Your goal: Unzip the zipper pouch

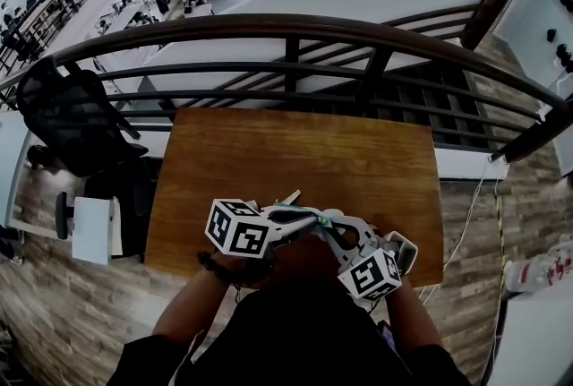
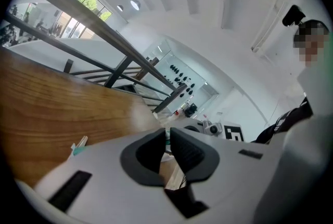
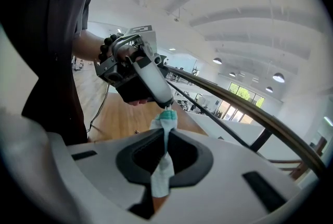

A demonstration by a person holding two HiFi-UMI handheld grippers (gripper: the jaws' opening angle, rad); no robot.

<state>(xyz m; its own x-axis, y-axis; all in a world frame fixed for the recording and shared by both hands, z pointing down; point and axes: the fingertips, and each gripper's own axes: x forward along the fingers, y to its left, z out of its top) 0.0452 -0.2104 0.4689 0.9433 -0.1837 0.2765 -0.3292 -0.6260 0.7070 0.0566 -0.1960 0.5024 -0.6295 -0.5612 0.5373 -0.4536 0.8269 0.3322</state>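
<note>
The pouch (image 3: 163,170) is a small white fabric piece with a teal zipper end (image 3: 167,114), held up over the wooden table (image 1: 295,156). My right gripper (image 3: 166,137) is shut on its white fabric, which hangs down between the pads. My left gripper (image 3: 165,105) comes in from the opposite side, its tip closed on the teal end. In the left gripper view my left gripper (image 2: 167,135) has its jaws nearly together with a thin teal sliver between them. In the head view both grippers (image 1: 315,217) (image 1: 330,231) meet near the table's front edge; the pouch is mostly hidden there.
A dark curved railing (image 1: 295,28) runs just beyond the table's far edge, with a drop to a lower floor behind it. A black office chair (image 1: 72,120) stands left of the table. My forearms (image 1: 192,304) reach in from the front edge.
</note>
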